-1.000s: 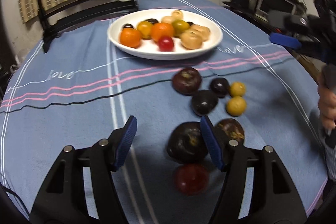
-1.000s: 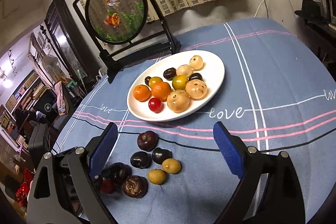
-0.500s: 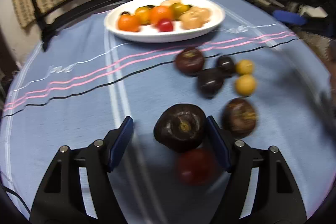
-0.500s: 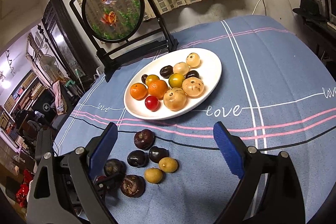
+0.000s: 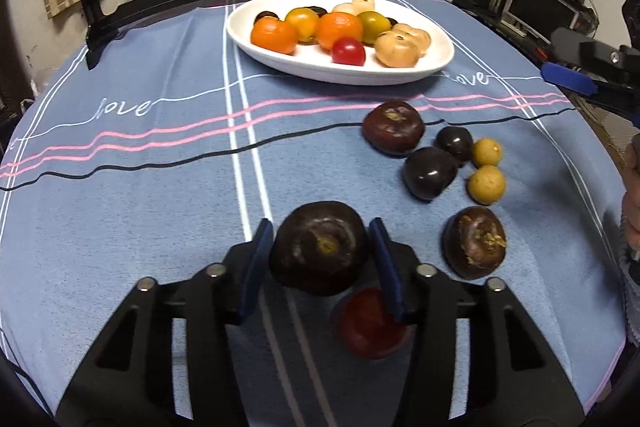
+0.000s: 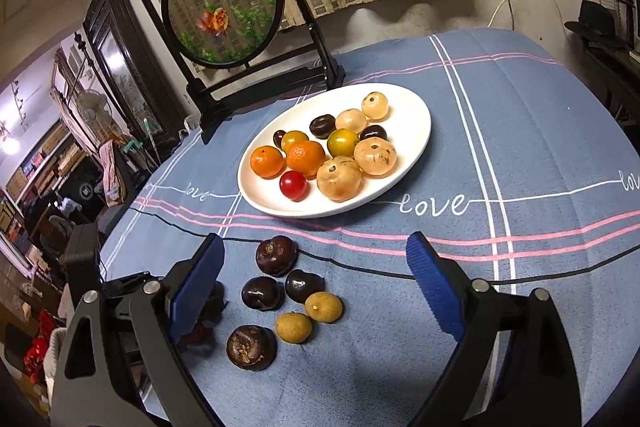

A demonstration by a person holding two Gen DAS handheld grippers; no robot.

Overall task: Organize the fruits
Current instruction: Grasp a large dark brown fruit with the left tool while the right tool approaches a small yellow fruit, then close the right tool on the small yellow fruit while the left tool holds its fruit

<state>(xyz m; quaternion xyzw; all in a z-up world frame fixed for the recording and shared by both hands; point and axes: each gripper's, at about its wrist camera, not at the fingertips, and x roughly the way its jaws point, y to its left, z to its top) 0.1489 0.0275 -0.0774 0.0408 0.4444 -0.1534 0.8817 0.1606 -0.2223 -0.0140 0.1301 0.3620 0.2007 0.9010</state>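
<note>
Dark purple, glossy, with a dull yellowish stem scar: mangosteen (image 5: 320, 247), clamped between the blue pads of the left gripper (image 5: 322, 259), lifted above the cloth (image 5: 140, 187) and over a red tomato (image 5: 370, 323). Right gripper (image 6: 316, 287) spread wide, grasping nothing. Loose on the cloth: four more dark fruits, two yellow longans (image 5: 487, 184). On the plate (image 6: 412, 143): two oranges, one red tomato, two yellow-green fruits, four tan ones, three dark ones.
</note>
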